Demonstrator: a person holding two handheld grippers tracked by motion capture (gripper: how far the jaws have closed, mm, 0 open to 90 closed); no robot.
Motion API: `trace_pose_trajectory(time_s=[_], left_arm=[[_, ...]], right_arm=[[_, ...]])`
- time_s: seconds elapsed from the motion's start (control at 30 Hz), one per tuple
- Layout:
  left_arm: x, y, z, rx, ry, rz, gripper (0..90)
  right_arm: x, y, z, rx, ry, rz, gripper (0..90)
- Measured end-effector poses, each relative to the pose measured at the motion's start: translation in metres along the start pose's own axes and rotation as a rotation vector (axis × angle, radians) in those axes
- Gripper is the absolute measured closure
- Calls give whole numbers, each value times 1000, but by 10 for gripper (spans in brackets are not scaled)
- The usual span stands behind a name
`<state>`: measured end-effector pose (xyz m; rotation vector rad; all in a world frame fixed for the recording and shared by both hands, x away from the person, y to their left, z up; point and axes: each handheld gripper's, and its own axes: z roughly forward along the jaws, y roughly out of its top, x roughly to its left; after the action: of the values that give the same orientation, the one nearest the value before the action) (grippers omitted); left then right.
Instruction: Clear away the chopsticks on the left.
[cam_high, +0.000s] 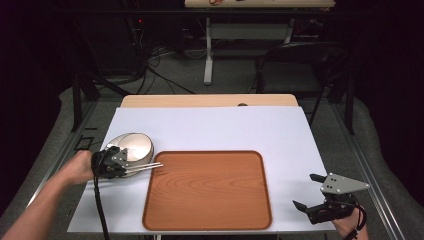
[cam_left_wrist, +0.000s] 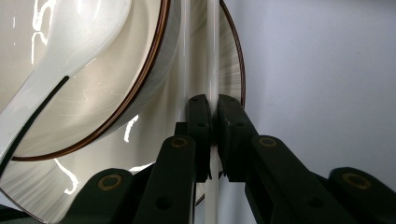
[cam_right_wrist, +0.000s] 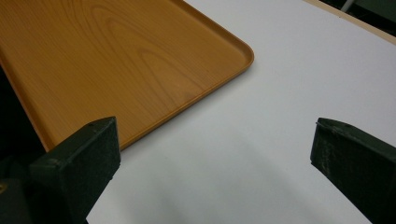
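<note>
A cream bowl (cam_high: 134, 144) with a brown rim sits on a matching plate (cam_left_wrist: 229, 51) at the left of the white mat. A white spoon (cam_left_wrist: 70, 42) lies in the bowl. A pair of white chopsticks (cam_high: 148, 166) rests across the plate's edge, tips over the left rim of the wooden tray (cam_high: 207, 192). My left gripper (cam_high: 124, 168) is shut on one chopstick (cam_left_wrist: 212, 65); the other chopstick (cam_left_wrist: 185, 51) runs just beside the jaw. My right gripper (cam_high: 306, 190) stands open over the mat, right of the tray (cam_right_wrist: 116, 56), with nothing between its jaws (cam_right_wrist: 212, 140).
The white mat (cam_high: 210, 127) covers a wooden table (cam_high: 210, 100). A dark chair (cam_high: 300, 65) and a second table's legs stand beyond the far edge. Metal rails run along both sides.
</note>
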<state>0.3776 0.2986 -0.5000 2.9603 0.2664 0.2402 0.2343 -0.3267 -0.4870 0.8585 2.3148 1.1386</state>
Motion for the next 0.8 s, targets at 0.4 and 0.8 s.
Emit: trace_pose_trajectory(time_s=[0.4, 0.8], left_arm=[[-4, -1, -11, -44, -18, -71, 845], [-18, 8, -28, -95, -22, -160, 846]], right_arm=[[0, 0, 1, 1, 1, -1, 9], [0, 1, 0, 0, -1, -4, 9]])
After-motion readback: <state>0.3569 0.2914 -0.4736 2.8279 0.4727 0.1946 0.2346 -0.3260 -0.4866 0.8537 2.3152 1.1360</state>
